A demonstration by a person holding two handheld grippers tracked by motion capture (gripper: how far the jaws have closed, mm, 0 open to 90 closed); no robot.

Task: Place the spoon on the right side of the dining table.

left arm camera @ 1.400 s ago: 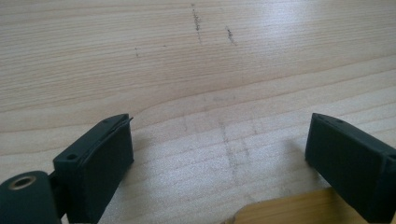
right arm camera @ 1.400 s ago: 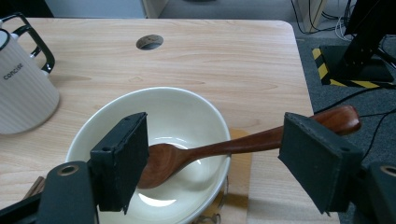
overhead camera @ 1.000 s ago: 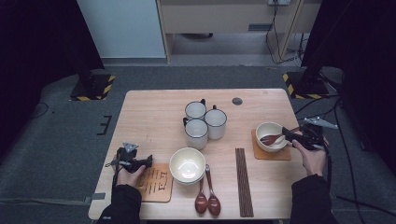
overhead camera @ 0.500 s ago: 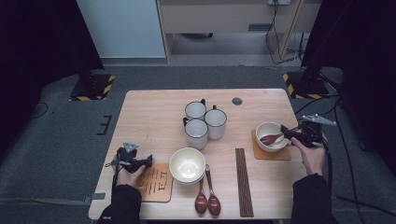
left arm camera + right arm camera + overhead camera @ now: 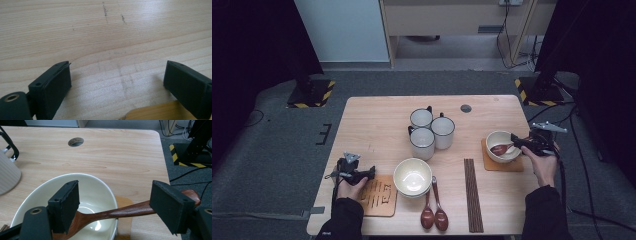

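Hardly shifted since a second ago: right gripper (image 5: 521,143) at the small bowl (image 5: 500,145), jaws wide astride the wooden spoon (image 5: 117,212). Lying in that bowl on a coaster (image 5: 502,164), handle angled out over the rim toward the counter (image 5: 377,120) edge. Grey floor (image 5: 277,140) around, dark room. Left gripper (image 5: 364,174) low, jaws wide, empty.
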